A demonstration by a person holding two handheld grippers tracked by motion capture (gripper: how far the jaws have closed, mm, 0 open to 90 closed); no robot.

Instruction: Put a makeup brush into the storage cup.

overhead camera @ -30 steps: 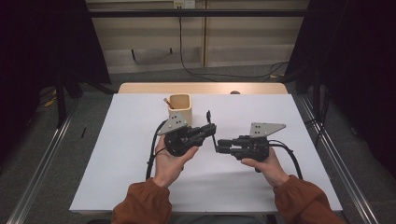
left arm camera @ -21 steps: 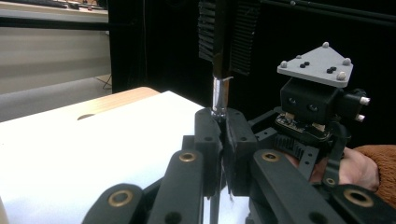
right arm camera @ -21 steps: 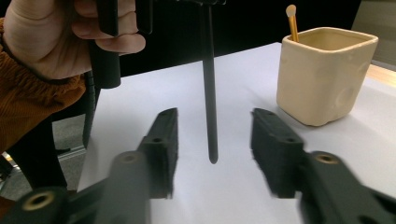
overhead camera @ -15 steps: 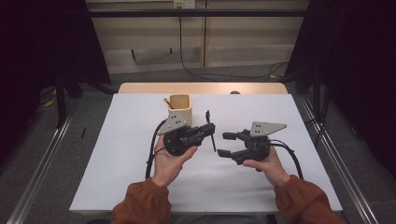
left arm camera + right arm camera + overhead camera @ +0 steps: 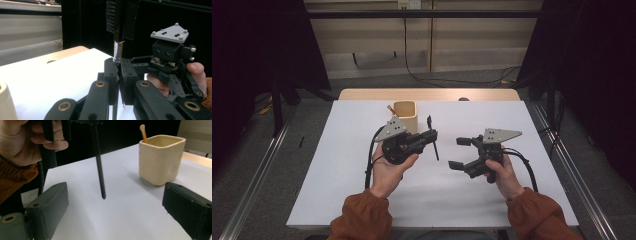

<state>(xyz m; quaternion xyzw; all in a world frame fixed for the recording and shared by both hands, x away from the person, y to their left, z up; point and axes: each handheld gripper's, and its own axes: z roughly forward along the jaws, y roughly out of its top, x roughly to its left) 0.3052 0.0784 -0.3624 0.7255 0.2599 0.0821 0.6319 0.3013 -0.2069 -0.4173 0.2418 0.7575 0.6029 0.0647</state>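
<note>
High view, left to right. My left hand (image 5: 387, 167) sits left of centre of the frame, holding my left tool (image 5: 430, 136), which is clamped tight on a thin black brush (image 5: 433, 145). The brush hangs off the tool tip near frame centre, bristle end up, handle slanting down toward the white desk (image 5: 337, 175). Just behind the left tool, upper centre, a cream cup (image 5: 405, 114) stands upright on the desk with an orange-handled stick (image 5: 390, 108) leaning out at its left rim.

In the left gripper view the brush (image 5: 117, 50) rises from between my closed black jaws at centre, bristles at the top edge of the frame, and my right tool's body is at the right.

Right of centre in the high view, my right hand (image 5: 504, 172) holds my right tool (image 5: 459, 152); its jaws have just been opening and stand wide apart with nothing between the pads. It is near the brush but not touching it.

In the right gripper view the brush handle (image 5: 99, 170) hangs down at centre-left between the spread jaws, its tip above the desk, and the cup (image 5: 161, 160) is at upper right.
</note>
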